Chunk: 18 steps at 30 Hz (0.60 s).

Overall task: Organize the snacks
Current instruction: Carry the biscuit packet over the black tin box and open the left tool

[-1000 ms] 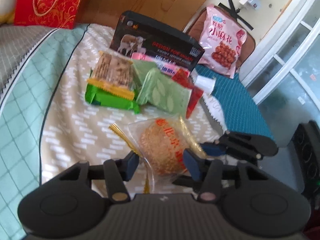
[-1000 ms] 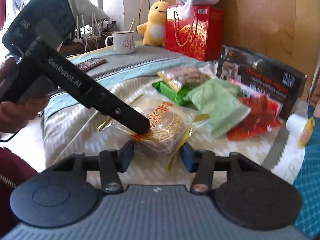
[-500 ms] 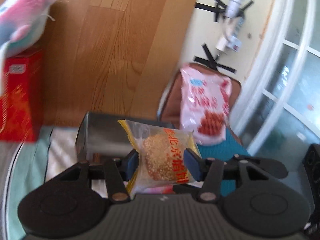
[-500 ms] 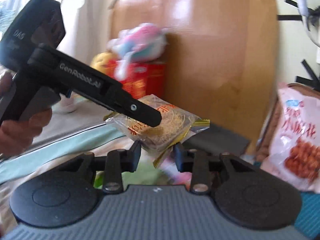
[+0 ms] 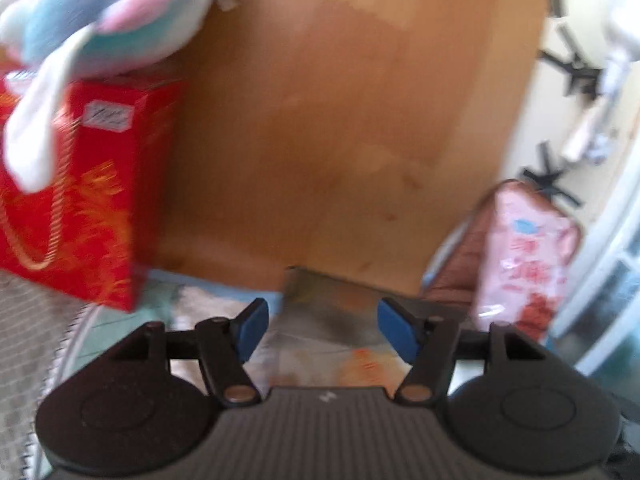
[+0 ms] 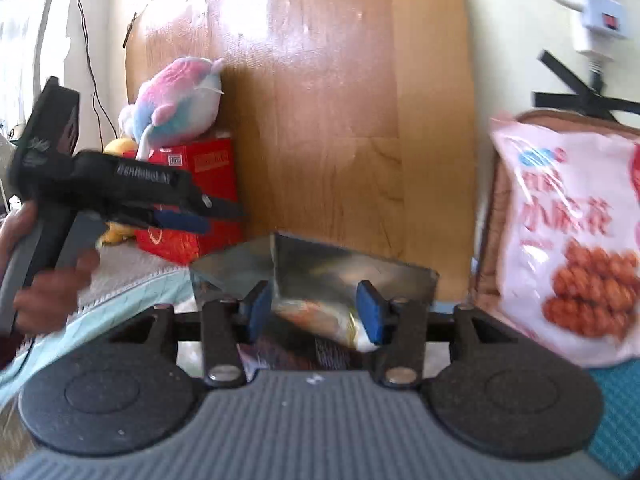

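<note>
Wooden headboard: broad panel standing upright along the far edge of the bed, filling most of both views.

Bed: covered in grey and pale teal patterned cloth, seen only at the lower left of each view.

Pink snack bag: large, printed with red characters and fried twists, propped upright at the right against a brown cushion.

Red gift bag: gold rope handle, stood at the bed's far left corner against the headboard.

Plush toy: pink, blue and white, sat on top of the red gift bag; a yellow toy partly hidden beside it.

Dark box: open, shiny inside, stood at the foot of the headboard directly ahead of both claws.

Left claw: blue pads well apart and opening, nothing pressed between them; a person's hand gripped its handle in the right wrist view.

Right claw: jaws partly open and widening.

Wrapped cake: clear packet with orange print and gold edge, lay between the right claw's pads at the mouth of the dark box; whether the pads touched it could not be told.
</note>
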Each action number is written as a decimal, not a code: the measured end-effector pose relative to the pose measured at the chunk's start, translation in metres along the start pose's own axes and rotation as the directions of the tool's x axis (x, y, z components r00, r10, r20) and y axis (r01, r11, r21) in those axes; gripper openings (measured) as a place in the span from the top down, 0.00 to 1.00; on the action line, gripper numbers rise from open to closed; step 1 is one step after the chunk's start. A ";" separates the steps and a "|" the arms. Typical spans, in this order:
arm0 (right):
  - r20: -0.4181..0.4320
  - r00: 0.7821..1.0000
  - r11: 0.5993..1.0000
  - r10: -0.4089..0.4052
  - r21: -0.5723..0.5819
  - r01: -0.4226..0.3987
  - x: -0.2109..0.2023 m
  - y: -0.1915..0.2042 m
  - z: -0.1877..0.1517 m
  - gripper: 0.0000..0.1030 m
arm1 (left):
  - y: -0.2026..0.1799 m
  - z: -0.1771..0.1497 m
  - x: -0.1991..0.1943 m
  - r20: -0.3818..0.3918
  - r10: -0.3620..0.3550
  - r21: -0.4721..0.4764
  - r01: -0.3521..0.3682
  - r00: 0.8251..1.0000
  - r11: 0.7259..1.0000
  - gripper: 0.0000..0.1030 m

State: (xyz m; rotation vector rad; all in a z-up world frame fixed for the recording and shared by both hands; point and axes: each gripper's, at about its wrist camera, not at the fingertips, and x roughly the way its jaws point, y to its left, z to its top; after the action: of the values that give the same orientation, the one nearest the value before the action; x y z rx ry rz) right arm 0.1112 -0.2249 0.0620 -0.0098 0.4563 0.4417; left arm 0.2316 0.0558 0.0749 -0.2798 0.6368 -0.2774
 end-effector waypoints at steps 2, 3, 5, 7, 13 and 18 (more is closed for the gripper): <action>-0.047 0.999 1.000 -0.020 -0.019 0.019 0.003 0.003 -0.011 0.52 | 0.006 -0.005 0.013 -0.046 0.058 -0.002 -0.058 0.997 0.998 0.43; -0.073 0.997 0.999 -0.027 -0.027 0.025 0.012 0.005 -0.011 0.52 | 0.008 -0.009 0.019 -0.071 0.062 -0.013 -0.063 0.996 0.998 0.44; -0.116 0.992 0.998 -0.053 -0.023 0.051 0.021 0.004 -0.012 0.61 | 0.009 -0.018 0.030 -0.124 0.027 -0.047 -0.033 0.992 0.998 0.49; -0.134 0.988 0.997 -0.074 -0.009 0.073 0.039 0.001 -0.011 0.70 | 0.005 -0.025 0.033 -0.131 -0.019 -0.071 0.010 0.991 0.997 0.46; -0.134 0.980 0.989 -0.147 -0.003 0.148 0.060 -0.005 0.001 0.68 | -0.014 -0.024 0.018 -0.119 -0.001 -0.044 -0.004 0.993 0.999 0.42; -0.092 0.996 0.998 -0.006 0.063 0.012 0.017 0.013 -0.007 0.67 | 0.001 -0.032 -0.046 -0.044 -0.037 -0.051 0.034 0.998 0.998 0.33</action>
State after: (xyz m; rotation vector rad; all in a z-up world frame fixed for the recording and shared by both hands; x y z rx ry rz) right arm 0.1172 -0.2070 0.0498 0.0298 0.5606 0.4190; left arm 0.1766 0.0666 0.0746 -0.3342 0.6843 -0.3026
